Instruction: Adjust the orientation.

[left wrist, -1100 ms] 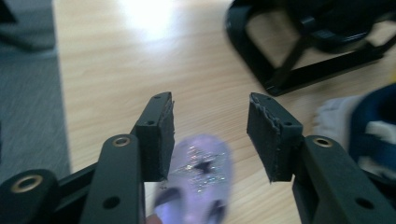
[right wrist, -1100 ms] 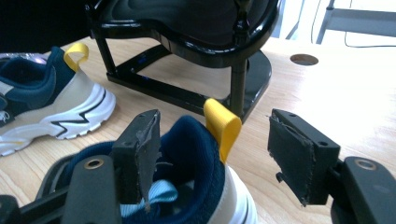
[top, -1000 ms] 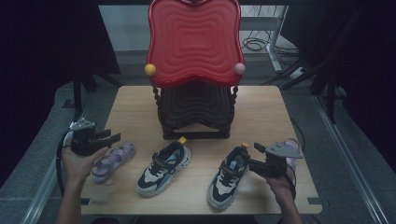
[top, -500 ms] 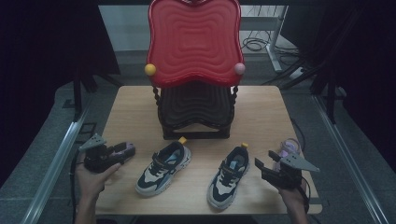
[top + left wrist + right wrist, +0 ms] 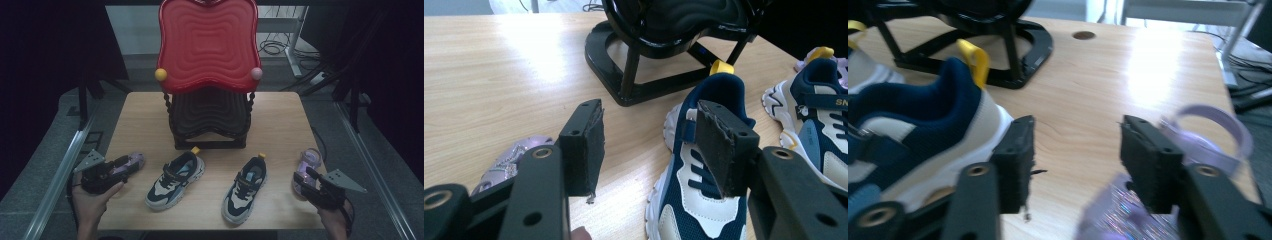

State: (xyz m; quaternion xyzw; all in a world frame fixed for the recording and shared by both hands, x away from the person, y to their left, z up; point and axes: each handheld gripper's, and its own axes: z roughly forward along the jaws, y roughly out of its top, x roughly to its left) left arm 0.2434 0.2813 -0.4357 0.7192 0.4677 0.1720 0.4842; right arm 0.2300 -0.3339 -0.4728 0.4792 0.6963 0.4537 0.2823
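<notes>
A lilac sandal (image 5: 131, 161) lies at the table's left, its toe showing beside my left jaw as the sandal (image 5: 509, 159). My left gripper (image 5: 121, 164) hovers over its near end, open; the jaws have just been opening, with nothing between the left gripper's (image 5: 649, 115) pads. Two navy-and-white sneakers (image 5: 175, 173) (image 5: 245, 187) sit mid-table. A second lilac sandal (image 5: 308, 165) lies at the right. My right gripper (image 5: 303, 176) is at its near end, open; the jaws have just been closing. In the right gripper view (image 5: 1078, 130) that sandal (image 5: 1208, 135) lies by the right jaw, not pressed.
A black shoe rack (image 5: 210, 117) with a red wavy top (image 5: 207, 42) stands at the table's middle back. Its base (image 5: 644, 85) is close ahead of the left gripper. The table's near edge (image 5: 210, 227) runs just past the sneakers' toes.
My left gripper slid from the table's left edge down over the left sandal. My right gripper drew right, away from the right sneaker's heel, to the right sandal, and its jaws narrowed.
</notes>
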